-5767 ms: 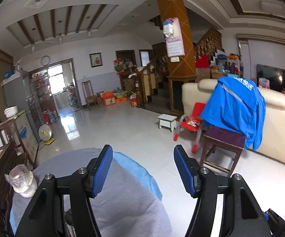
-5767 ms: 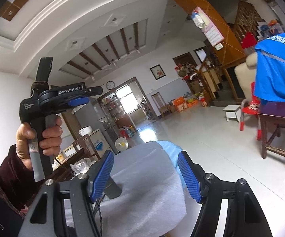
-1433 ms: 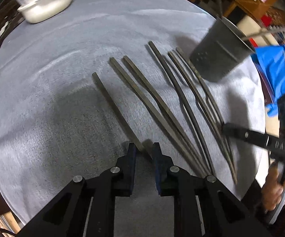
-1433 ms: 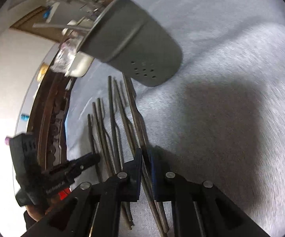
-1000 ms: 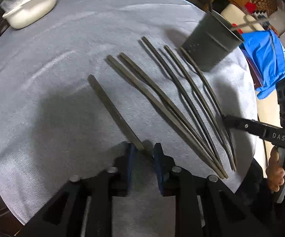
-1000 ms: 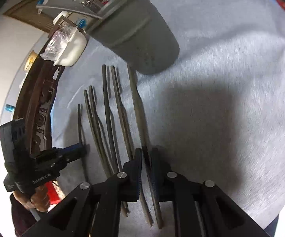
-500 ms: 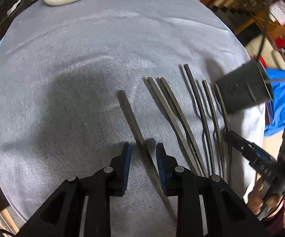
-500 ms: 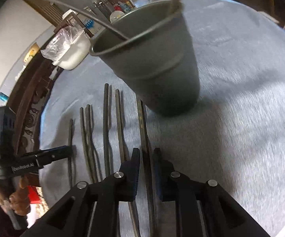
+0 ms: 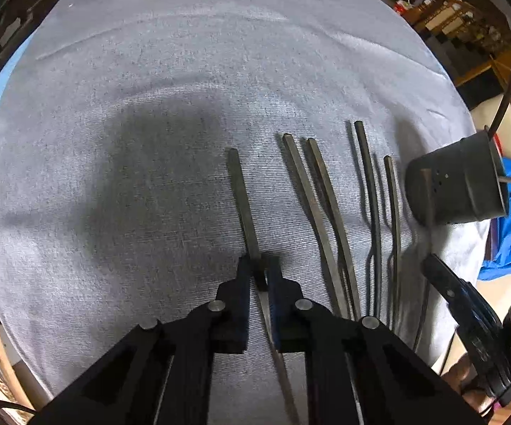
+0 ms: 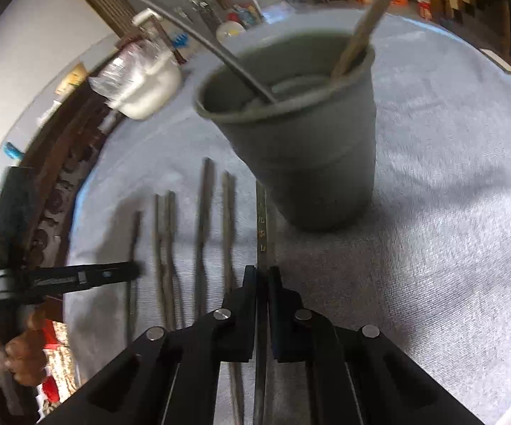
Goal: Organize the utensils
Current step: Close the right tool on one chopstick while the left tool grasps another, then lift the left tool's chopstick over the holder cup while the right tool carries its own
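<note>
Both tongs, left [image 9: 259,272] and right [image 10: 262,276], have just clenched, each grasping a chopstick [image 9: 243,198].

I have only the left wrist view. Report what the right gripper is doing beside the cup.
Observer: The right gripper is shut on the chopstick nearest the cup; its jaws have just been closing.
Operator: Look inside the cup.
Observer: A dark curved handle and a tan stick lean inside it.
Operator: Describe that chopstick.
Observer: Pale markings run along its top face.
</note>
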`<state>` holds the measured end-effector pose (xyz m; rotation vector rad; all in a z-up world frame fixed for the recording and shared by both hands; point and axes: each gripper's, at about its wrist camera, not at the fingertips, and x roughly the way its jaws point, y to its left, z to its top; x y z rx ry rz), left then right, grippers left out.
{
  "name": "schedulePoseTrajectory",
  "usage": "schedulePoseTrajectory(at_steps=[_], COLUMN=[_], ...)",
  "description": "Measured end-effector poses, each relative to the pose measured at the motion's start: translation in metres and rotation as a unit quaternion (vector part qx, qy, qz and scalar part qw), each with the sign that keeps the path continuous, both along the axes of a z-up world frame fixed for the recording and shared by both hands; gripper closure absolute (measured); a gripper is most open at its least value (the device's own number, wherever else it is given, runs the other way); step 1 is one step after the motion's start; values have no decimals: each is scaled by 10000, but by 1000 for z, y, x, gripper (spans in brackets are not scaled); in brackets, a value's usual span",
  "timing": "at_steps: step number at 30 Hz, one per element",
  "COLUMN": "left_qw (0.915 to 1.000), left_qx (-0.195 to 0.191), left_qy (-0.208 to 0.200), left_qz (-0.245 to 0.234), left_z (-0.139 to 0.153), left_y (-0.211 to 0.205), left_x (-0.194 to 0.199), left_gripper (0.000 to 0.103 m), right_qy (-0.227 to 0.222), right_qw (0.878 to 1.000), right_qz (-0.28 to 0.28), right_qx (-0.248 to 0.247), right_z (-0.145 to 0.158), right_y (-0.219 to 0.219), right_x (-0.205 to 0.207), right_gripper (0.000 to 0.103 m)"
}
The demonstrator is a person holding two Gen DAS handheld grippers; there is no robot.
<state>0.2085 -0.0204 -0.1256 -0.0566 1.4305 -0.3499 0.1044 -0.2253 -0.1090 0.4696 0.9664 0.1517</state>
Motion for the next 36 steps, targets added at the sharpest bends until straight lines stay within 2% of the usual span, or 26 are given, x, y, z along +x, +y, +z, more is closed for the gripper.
schedulePoseTrajectory(at_steps=[3,6,12,17,19,24,28,31,34,36], left_qw=[9999,9994,9943,9838,9782,9603,9419,9262,9098,9021], left_qx=[-82,-221,-481,-760,-837,-1083,-1234,-1350,-1427,-1519], left_qy=[-93,-244,-947,-1626,-1900,-2564,-3120,-3521,-3895,-4029], left_qz=[65,140,130,16,-37,-206,-153,-13,160,274], left_z=[0,15,72,130,153,200,237,259,267,265], left_y=[2,12,23,17,14,-5,-22,-38,-56,-70], left_x=[-2,-5,-18,-35,-39,-53,-56,-54,-48,-38], left_gripper=[95,96,97,97,97,97,97,97,97,97], right_qy=[-376,-620,-1460,-2315,-2615,-3428,-4029,-4270,-4451,-4444], right_qw=[9986,9961,9824,9676,9606,9332,9022,8864,8727,8709], right_qz=[213,438,551,173,-50,-770,-1445,-1779,-1977,-2026], right_qx=[295,457,1022,987,935,759,523,167,-360,-544], right_z=[15,26,59,99,112,141,157,164,167,165], right_y=[-7,-9,-17,-37,-49,-71,-80,-73,-59,-52], right_x=[-12,-19,-39,-53,-58,-64,-63,-54,-42,-31], right_gripper=[96,96,96,96,96,96,96,96,96,96])
